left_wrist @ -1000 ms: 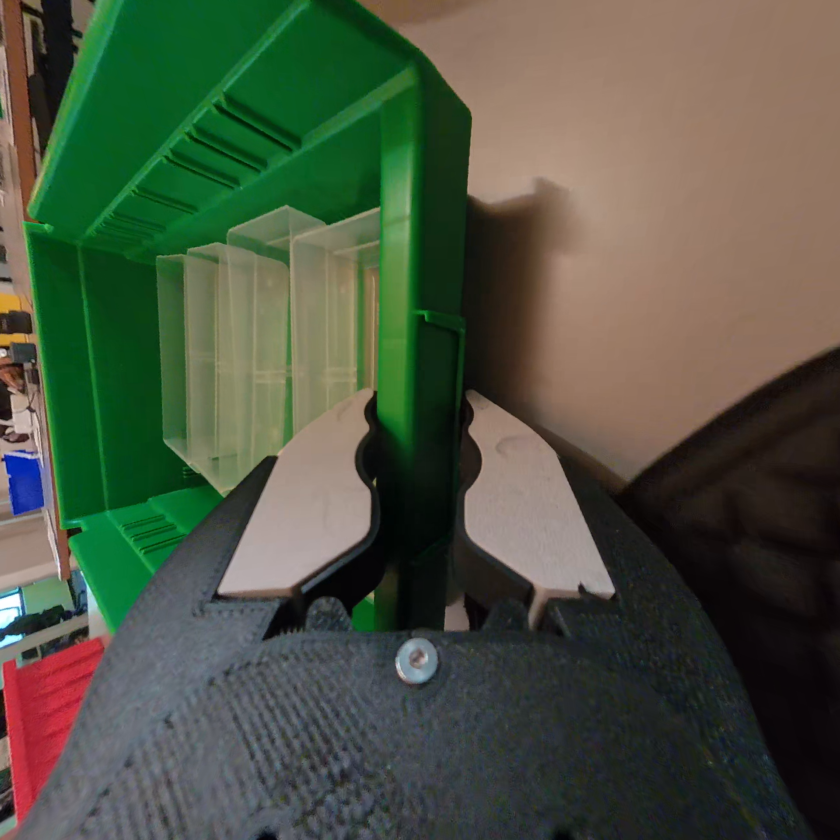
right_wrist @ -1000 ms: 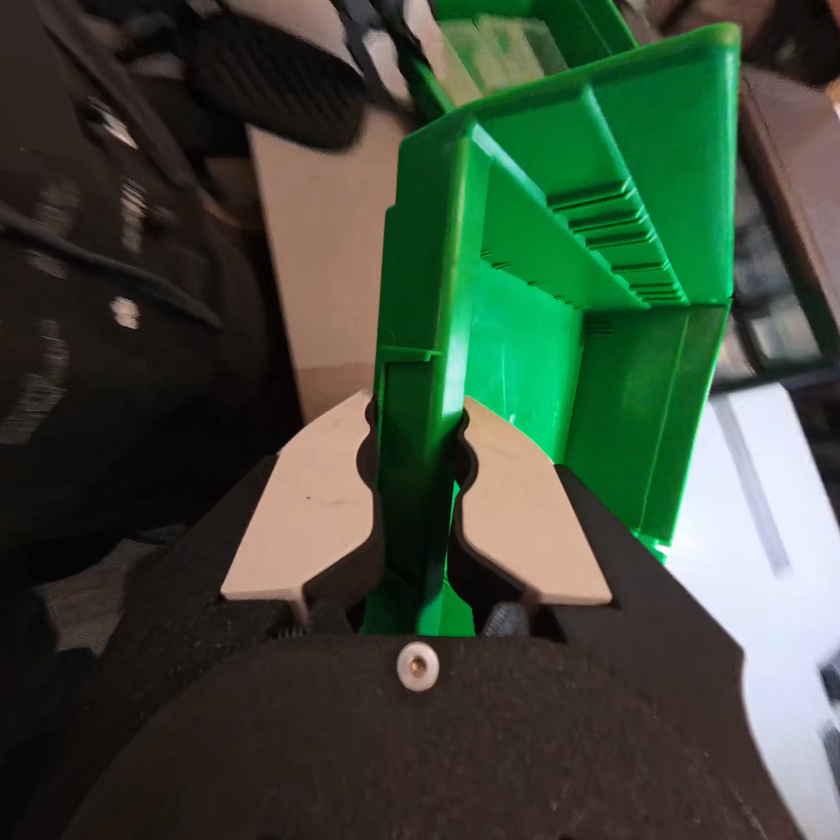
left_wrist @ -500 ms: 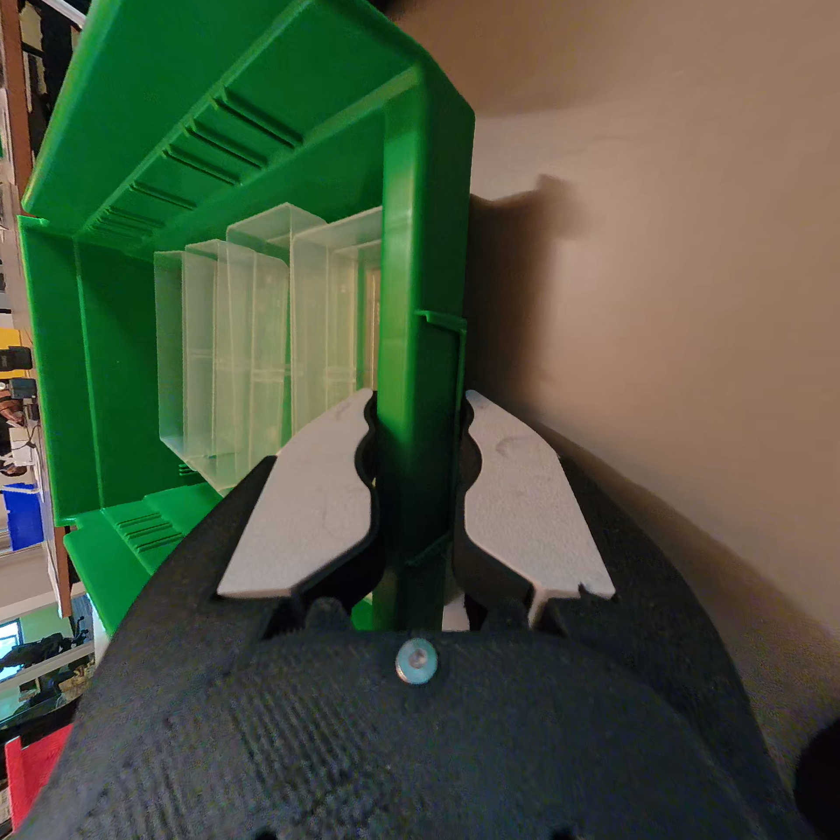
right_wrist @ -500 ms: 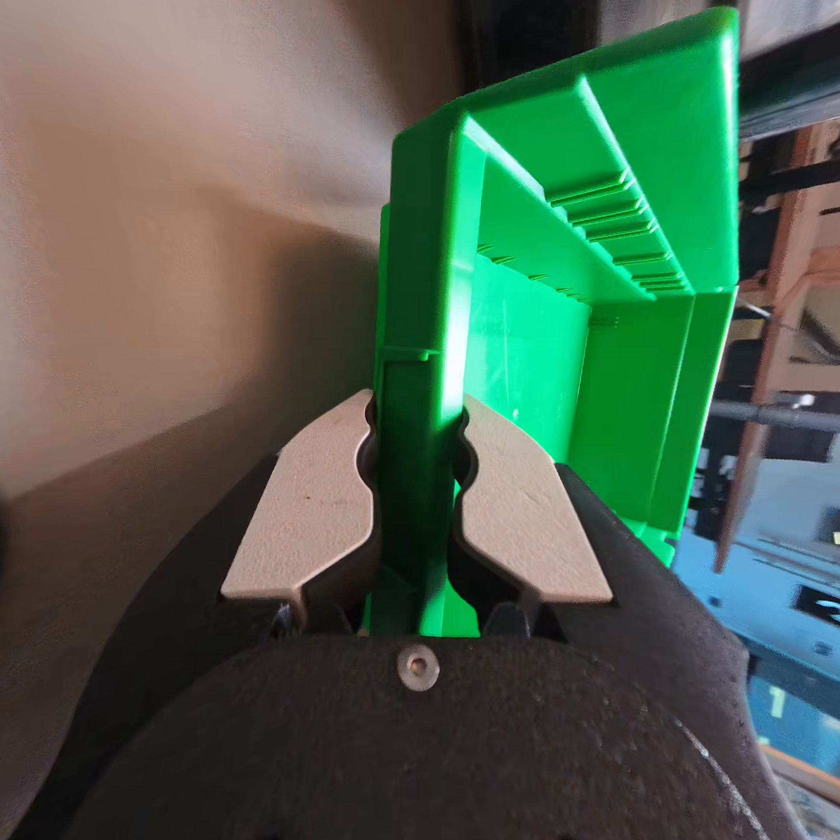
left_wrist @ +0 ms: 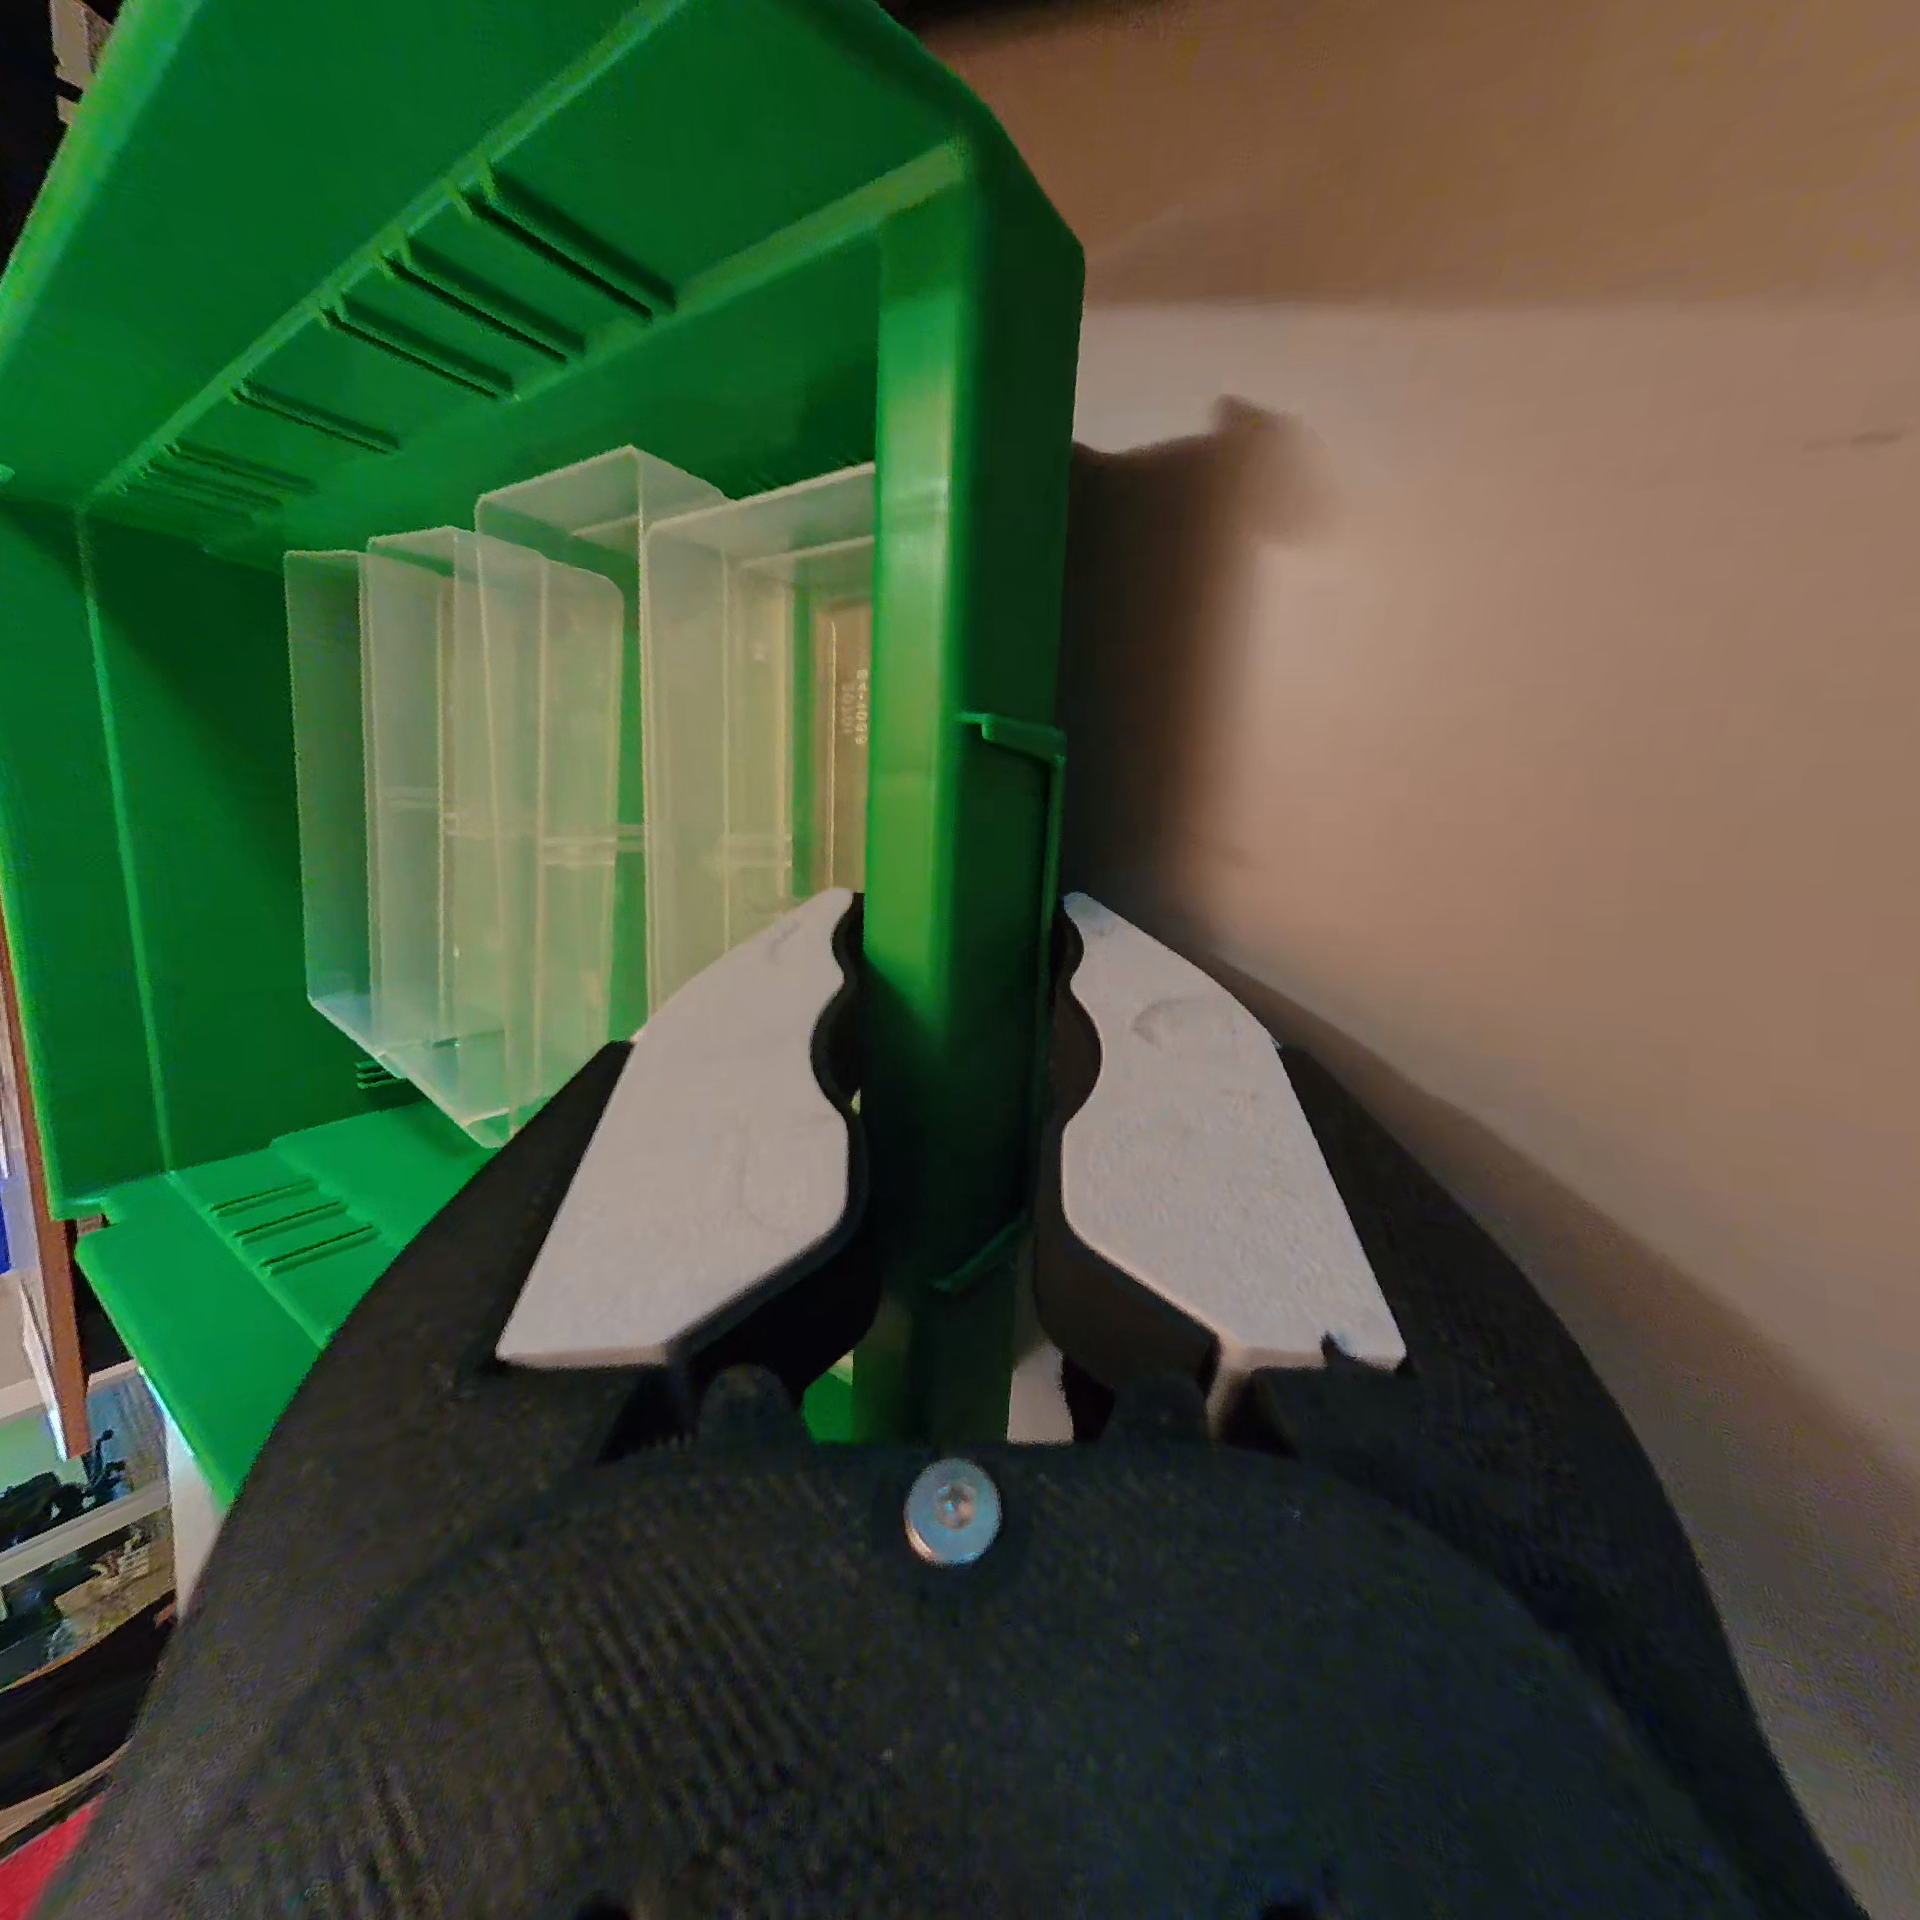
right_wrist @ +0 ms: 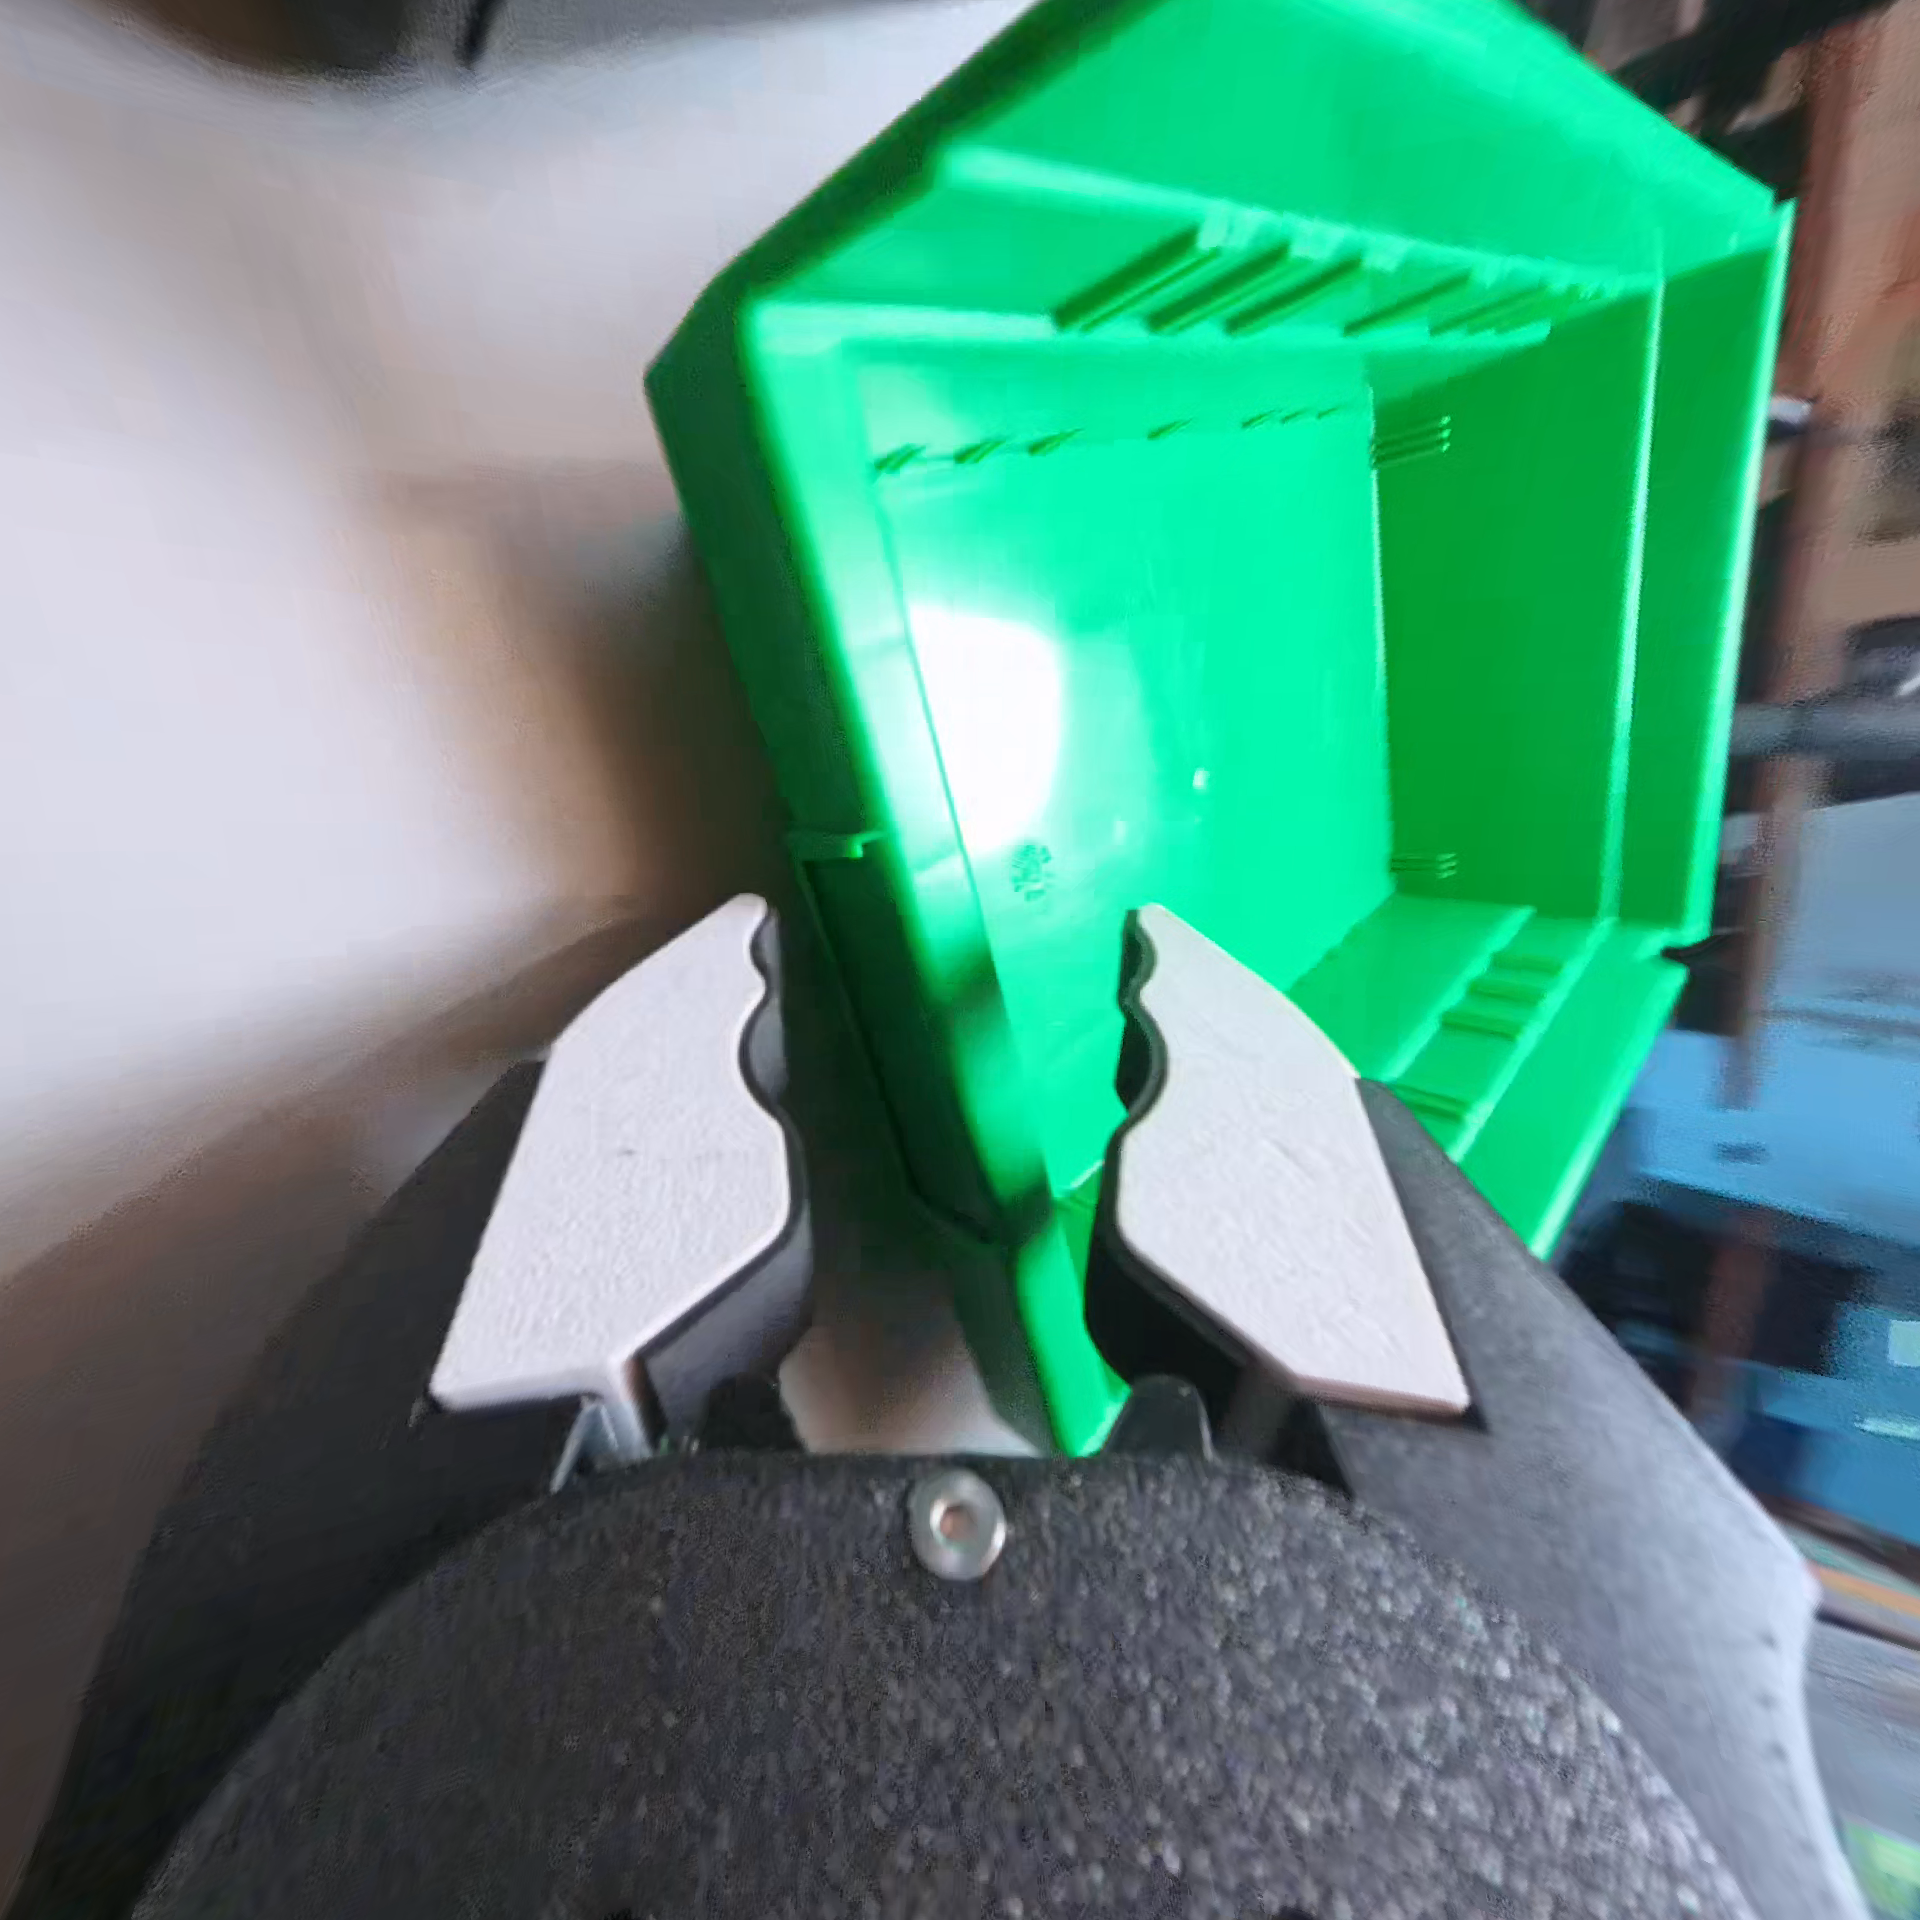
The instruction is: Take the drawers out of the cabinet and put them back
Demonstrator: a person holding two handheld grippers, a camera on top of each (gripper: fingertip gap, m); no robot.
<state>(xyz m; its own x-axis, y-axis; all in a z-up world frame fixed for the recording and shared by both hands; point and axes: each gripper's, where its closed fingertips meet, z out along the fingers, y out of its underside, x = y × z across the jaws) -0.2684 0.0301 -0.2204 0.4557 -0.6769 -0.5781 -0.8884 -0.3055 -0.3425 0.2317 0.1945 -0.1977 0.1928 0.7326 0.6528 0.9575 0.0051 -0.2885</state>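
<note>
Looks like a workshop or storage room. Green plastic parts bins (left_wrist: 260,831), one with clear plastic inserts (left_wrist: 499,790), typical of stockrooms. Wooden shelf posts (right_wrist: 1829,416) and dark racks at the right edge of the right wrist view, blue crates or boxes (right_wrist: 1766,1299) below, blurred. Cluttered shelves (left_wrist: 62,1538) at the lower left of the left wrist view.

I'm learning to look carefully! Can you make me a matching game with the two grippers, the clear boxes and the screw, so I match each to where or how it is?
Things:
1. left gripper
2. right gripper
3. clear boxes
4. screw

Place or state:
A. silver, on the black gripper body
B. open, around the wall of the empty drawer
C. standing inside the green drawer
D. shut on the green drawer's wall

Pairs: 1-D, 2-B, 3-C, 4-A
</note>
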